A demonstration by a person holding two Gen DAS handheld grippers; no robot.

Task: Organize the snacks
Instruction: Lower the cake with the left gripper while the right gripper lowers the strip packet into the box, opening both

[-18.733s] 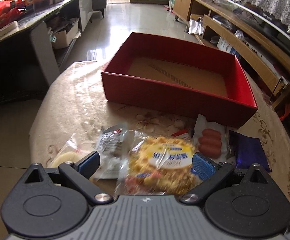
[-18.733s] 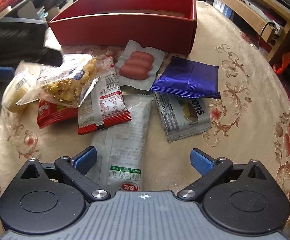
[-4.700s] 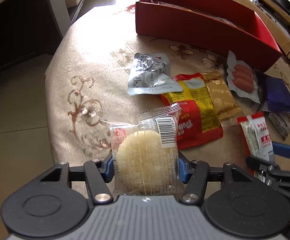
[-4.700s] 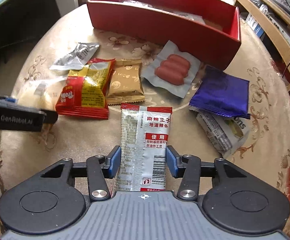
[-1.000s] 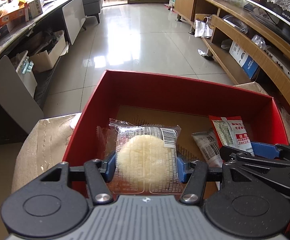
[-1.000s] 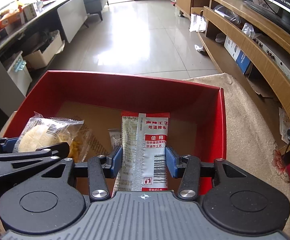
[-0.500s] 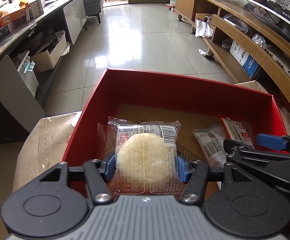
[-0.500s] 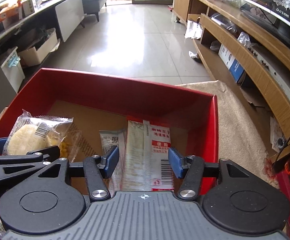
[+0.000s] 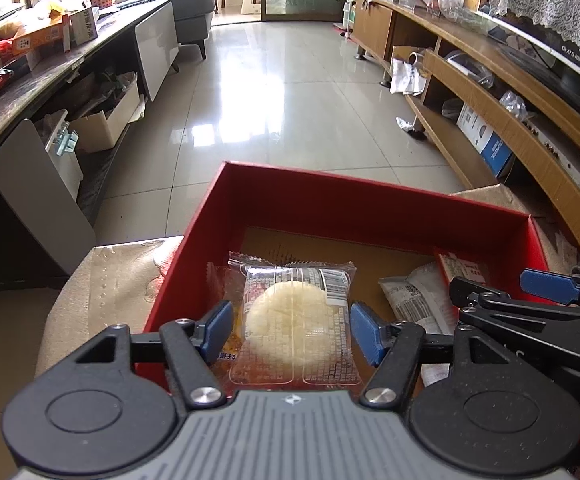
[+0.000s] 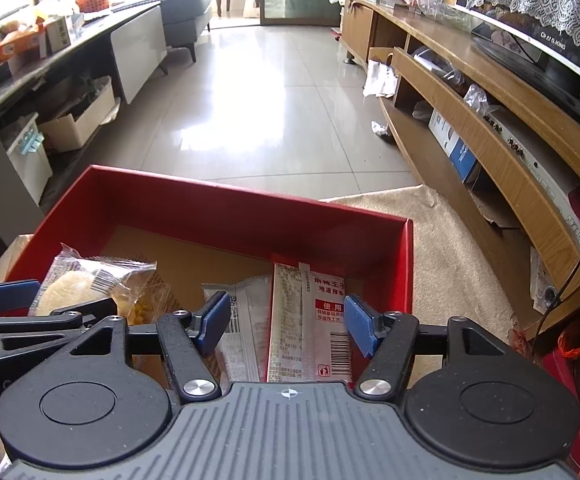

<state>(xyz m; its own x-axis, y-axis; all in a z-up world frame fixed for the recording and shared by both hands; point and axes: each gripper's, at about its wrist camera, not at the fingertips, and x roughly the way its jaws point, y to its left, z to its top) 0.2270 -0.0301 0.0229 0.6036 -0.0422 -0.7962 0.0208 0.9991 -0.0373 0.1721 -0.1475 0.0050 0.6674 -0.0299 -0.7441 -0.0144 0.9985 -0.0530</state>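
Observation:
A red box (image 9: 330,204) with a brown floor stands on the table. My left gripper (image 9: 292,330) is open over its left part, and the clear-wrapped round cake (image 9: 292,320) lies between the parted pads, resting on a yellow snack bag. My right gripper (image 10: 283,322) is open over the box's right part (image 10: 408,264). The red-and-white spicy strip packet (image 10: 314,316) lies in the box below it, beside a white packet (image 10: 245,328). The cake also shows at left in the right wrist view (image 10: 85,284).
The beige patterned tablecloth (image 10: 450,264) runs right of the box. Beyond the table are a tiled floor, a long wooden TV cabinet (image 10: 490,120) on the right and a dark cluttered counter (image 9: 29,80) on the left.
My left gripper has opened and let go of the round cake, which now lies in the box. My right gripper has opened wider, its packet lying in the box.

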